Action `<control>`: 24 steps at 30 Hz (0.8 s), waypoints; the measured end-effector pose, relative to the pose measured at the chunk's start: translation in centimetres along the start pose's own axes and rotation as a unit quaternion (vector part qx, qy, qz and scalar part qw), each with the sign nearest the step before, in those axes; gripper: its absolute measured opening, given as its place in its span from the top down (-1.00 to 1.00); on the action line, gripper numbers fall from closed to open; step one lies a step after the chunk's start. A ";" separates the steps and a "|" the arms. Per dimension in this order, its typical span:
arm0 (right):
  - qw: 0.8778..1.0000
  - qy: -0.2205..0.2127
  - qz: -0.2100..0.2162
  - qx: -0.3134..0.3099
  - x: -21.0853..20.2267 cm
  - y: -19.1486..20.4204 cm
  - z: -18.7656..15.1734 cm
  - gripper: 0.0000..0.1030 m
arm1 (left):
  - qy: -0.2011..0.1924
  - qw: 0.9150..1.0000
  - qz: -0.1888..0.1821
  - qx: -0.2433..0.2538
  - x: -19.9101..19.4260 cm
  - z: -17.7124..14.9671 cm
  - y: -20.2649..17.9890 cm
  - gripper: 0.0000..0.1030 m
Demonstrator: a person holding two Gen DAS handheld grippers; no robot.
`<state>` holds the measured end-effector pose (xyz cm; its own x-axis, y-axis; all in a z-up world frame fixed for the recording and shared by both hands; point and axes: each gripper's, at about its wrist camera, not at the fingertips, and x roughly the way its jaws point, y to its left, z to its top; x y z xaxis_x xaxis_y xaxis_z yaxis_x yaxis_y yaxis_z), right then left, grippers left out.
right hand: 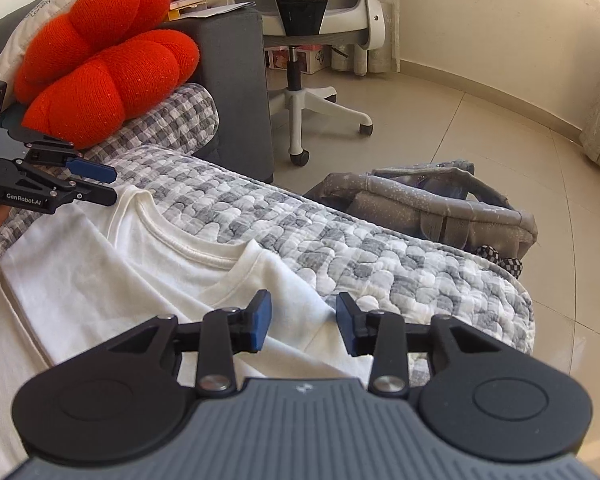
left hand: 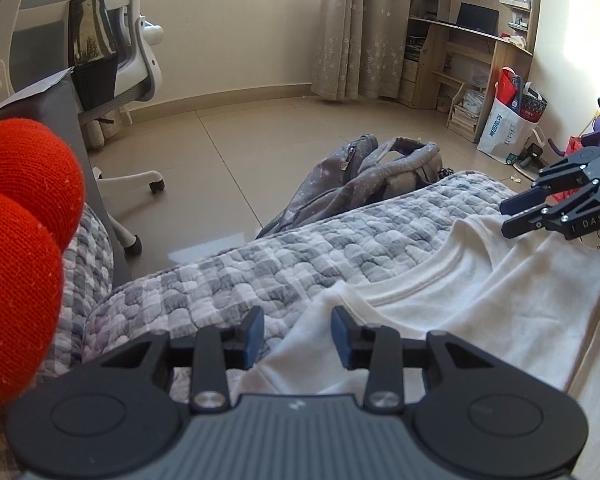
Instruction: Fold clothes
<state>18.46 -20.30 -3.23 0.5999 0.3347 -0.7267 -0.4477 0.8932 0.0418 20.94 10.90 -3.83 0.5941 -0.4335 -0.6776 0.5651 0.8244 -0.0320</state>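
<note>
We hold a claw in each hand above a white shirt (left hand: pixel 480 300) that lies spread on a grey checked quilt (left hand: pixel 228 280) covering a sofa. The shirt's ribbed collar (right hand: pixel 196 248) faces the sofa's front edge, and one side of the shirt is already folded over the body, so a straight fold edge runs across the cloth.

Our left claw (left hand: pixel 298 338) hangs over the shirt's shoulder corner, where white cloth meets quilt. Its blue pads (left hand: pixel 256 332) stand apart with nothing clamped between them: released. From the right wrist view the same claw (right hand: pixel 108 186) shows at the left edge, jaws parted, just above the far shoulder of the shirt; whether it touches the cloth we cannot tell.

Our right claw (right hand: pixel 302 320) hangs over the other shoulder, near the collar. Its pads (right hand: pixel 260 322) are likewise apart and grip nothing: released. In the left wrist view it (left hand: pixel 516 216) appears at the right edge, fingertips just above the shirt's far edge.

A red knitted cushion (right hand: pixel 104 68) rests against the sofa's grey armrest (right hand: pixel 236 80), beside the quilt. On the tiled floor (left hand: pixel 260 140) beyond the sofa lies a grey backpack (right hand: pixel 440 208), close to the quilt's hanging edge, and a white office chair (right hand: pixel 320 40) stands behind the armrest. A wooden desk (left hand: pixel 468 48) and a curtain (left hand: pixel 360 32) line the far wall.
</note>
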 end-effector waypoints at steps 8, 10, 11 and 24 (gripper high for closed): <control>1.000 0.011 0.014 -0.001 1.4 -0.8 -0.2 0.13 | 0.011 1.000 -0.023 -0.014 0.9 -0.2 1.1 0.27; 1.000 0.012 0.016 -0.001 1.4 -0.9 -0.2 0.12 | 0.010 0.999 -0.027 -0.017 0.8 -0.3 1.1 0.38; 1.000 0.013 0.016 -0.003 1.4 -0.8 -0.1 0.13 | 0.009 0.999 -0.031 -0.017 0.8 -0.4 1.1 0.45; 0.999 -0.024 -0.009 -0.023 -1.4 1.3 -0.3 0.79 | -0.058 0.998 0.003 0.034 -2.2 -0.9 -1.6 0.92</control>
<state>16.82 -19.65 -2.42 0.6388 0.3341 -0.6931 -0.4658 0.8849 -0.0028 18.21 10.82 -2.93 0.6582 -0.4705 -0.5878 0.5955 0.8030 0.0242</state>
